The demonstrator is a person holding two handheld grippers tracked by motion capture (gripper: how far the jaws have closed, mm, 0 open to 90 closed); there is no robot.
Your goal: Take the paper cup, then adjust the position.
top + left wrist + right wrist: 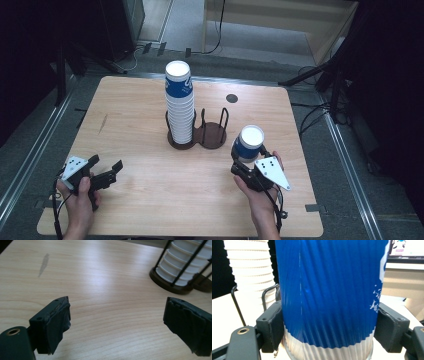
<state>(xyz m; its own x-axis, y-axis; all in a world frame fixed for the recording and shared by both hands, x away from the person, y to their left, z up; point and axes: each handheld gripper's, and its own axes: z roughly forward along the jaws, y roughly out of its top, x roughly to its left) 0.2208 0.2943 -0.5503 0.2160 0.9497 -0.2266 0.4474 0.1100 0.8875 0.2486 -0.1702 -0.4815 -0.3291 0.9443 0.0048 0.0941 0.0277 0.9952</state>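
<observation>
A tall stack of white ribbed paper cups (179, 107), topped by a blue one, stands in the left ring of a dark two-ring wire holder (212, 136) at the table's middle. My right gripper (248, 157) is shut on a single blue cup (248, 142) with a white top, just right of the holder. In the right gripper view the pads (271, 325) press on both sides of the blue cup (329, 295), with the stack (249, 270) behind. My left gripper (107, 162) stands open near the table's front left; in its own view nothing lies between the jaws of the left gripper (117, 322).
The holder's right ring is empty. A small black round mark (231, 98) sits on the wooden table (150, 200) behind the holder. In the left gripper view the stack (182, 265) stands at the upper right, and a grey smudge (43, 263) marks the wood.
</observation>
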